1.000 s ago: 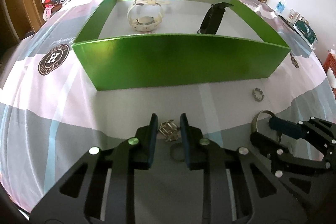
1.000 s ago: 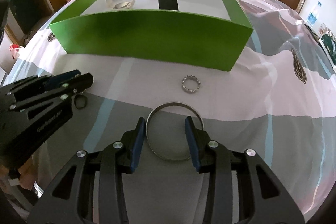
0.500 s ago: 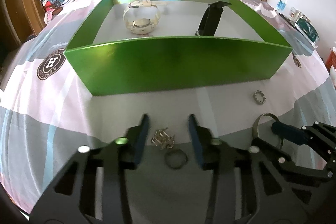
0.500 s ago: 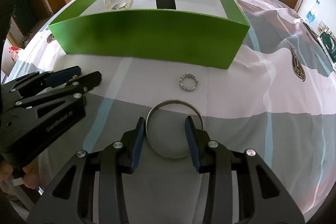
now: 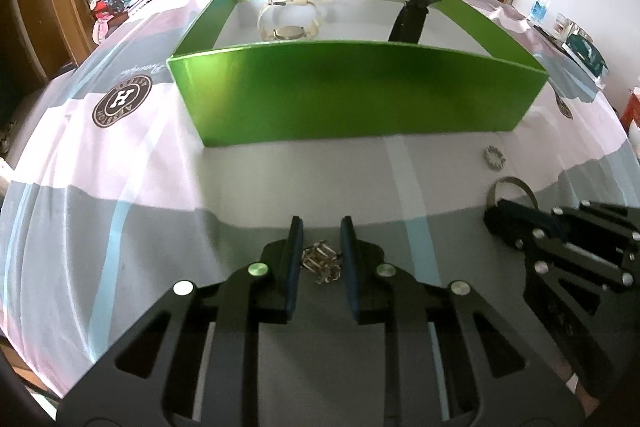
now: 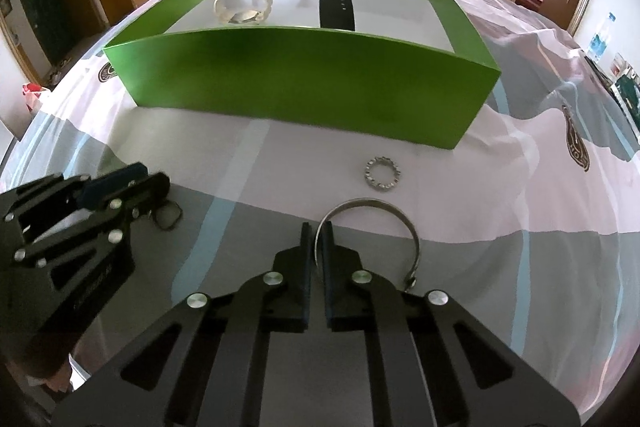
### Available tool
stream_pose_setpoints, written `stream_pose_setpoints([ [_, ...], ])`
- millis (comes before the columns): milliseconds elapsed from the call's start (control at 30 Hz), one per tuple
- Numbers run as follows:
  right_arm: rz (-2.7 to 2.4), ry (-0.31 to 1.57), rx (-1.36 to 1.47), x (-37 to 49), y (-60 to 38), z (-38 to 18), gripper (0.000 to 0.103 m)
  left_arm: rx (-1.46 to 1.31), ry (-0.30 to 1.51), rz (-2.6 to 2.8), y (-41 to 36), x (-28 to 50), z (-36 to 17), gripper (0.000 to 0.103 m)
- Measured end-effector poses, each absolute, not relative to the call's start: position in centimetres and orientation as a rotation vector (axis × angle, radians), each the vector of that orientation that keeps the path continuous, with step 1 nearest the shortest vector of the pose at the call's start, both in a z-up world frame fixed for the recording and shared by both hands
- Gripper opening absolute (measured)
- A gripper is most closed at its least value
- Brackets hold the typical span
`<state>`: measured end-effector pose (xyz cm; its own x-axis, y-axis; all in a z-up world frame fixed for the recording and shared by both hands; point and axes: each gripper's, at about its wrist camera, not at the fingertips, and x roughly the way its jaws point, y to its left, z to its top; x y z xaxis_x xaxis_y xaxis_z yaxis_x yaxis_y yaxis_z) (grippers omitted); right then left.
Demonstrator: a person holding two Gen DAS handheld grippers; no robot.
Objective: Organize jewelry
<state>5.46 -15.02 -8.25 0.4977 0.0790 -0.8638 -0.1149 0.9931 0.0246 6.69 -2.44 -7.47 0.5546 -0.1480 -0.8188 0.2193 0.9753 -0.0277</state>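
right wrist: right gripper (image 6: 317, 241) pinching silver bangle (image 6: 384, 213) rim.

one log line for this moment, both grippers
left gripper: open around chain clump | right gripper: shut on bangle | watches in green box

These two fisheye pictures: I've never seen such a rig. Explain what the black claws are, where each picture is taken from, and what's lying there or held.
No robot here: a person holds a two-finger gripper in each hand, each carrying a camera looking along its fingers. In the left view, the left gripper straddles a small silver clasp-like cluster, not clearly pinched. In the right view, the right gripper is shut on a silver bangle. On the tablecloth lie a beaded ring and a thin wire ring. The green box holds a cream watch and a black strap.
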Motion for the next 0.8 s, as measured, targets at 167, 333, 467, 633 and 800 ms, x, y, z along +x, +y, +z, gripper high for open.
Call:
stream_pose_setpoints([
  [167, 0.138, 1.046, -0.045, 5.33, -14.58, -8.22, 0.006, 0.084, 0.963, -0.22, -2.35, 6.17, -7.46, 0.02],
  [333, 0.145, 1.054, -0.037, 5.34, -14.62, -8.24, 0.006, 0.081, 0.967, -0.215, -2.42, 6.22, -7.48, 0.02],
  [467, 0.134, 1.056, -0.032, 5.32, -14.98, -8.26, 0.013, 0.082, 0.967, -0.211, -2.5, 6.4, -7.45, 0.023],
  [633, 0.126, 1.045, -0.029, 5.16, -15.28, -8.35, 0.017, 0.073, 0.964, -0.202, -2.54, 6.64, -7.48, 0.031],
  [800, 0.116, 1.039, -0.037, 5.03, -15.15, -8.38, 0.017, 0.071, 0.957, -0.208, -2.45, 6.74, -7.53, 0.037],
])
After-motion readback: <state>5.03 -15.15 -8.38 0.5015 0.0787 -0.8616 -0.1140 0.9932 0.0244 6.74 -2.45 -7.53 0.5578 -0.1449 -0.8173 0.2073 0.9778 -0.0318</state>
